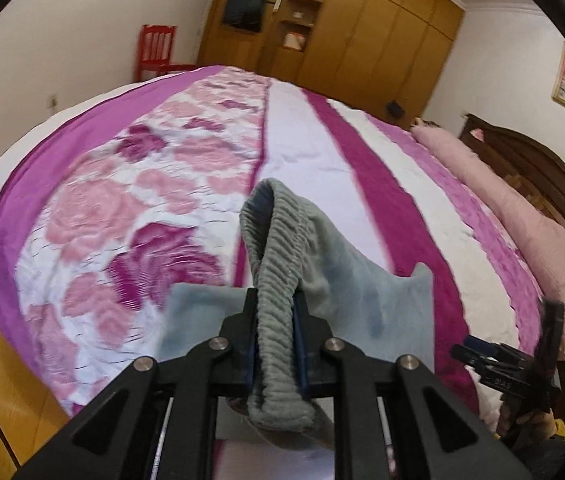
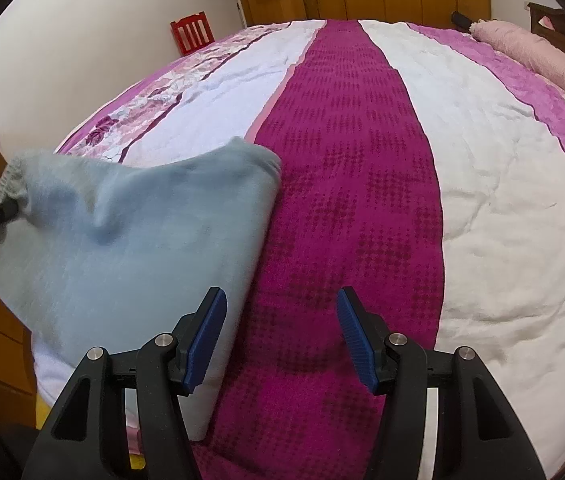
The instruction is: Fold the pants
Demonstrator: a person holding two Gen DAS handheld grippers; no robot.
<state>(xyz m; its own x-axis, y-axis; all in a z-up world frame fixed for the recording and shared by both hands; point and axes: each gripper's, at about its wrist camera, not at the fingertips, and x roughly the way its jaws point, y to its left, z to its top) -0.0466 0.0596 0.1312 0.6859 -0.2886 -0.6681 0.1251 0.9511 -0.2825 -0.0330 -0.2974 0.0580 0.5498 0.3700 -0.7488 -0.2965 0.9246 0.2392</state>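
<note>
Left gripper clamped on pants waistband, lifting it off the bed. Right gripper apart, empty, at pants' 3 o'clock, likely to take the other edge.

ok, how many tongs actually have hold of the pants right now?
1. The left tongs are clamped on the ribbed waistband of the grey pants. The right tongs stand open over the bedspread, empty.

bed | striped pink-white bedspread | pale blue pants draped at edge
</note>
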